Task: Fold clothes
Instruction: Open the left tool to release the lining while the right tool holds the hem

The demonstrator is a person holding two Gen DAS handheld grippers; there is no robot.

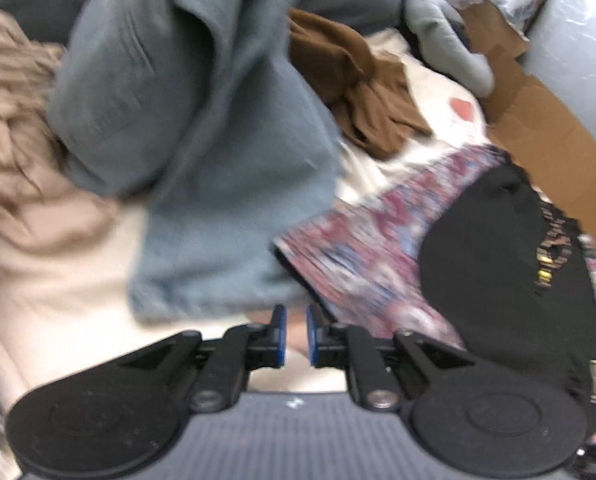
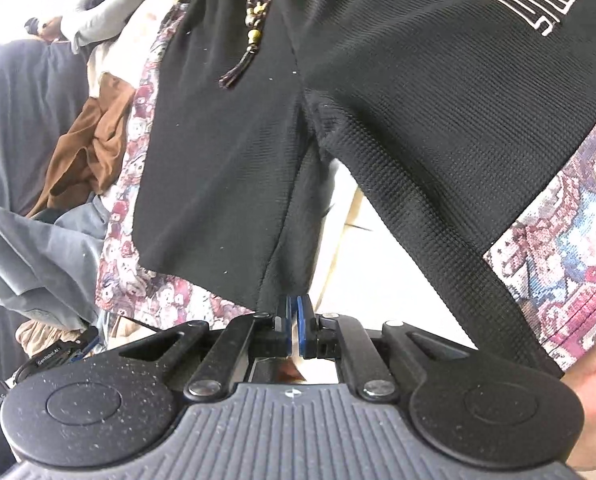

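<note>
Left wrist view, blurred: left gripper [image 1: 295, 330] jaws a narrow gap apart, nothing between the blue pads, cream sheet [image 1: 57, 300] below. Grey-blue garment [image 1: 201, 152] heaped just ahead, its lower edge near the tips. Black shorts [image 1: 502, 264] lie to the right on a patterned cloth [image 1: 358, 256]; brown garment [image 1: 362, 84] and beige garment [image 1: 13, 128] behind.

Right wrist view: right gripper [image 2: 293, 316] pinched closed on the hem of the black shorts [image 2: 378, 100], fabric pulled up into the pads. Shorts rest on the cartoon-print cloth [image 2: 570, 220]. Beaded drawstring [image 2: 253, 28] hangs at the waistband.
</note>
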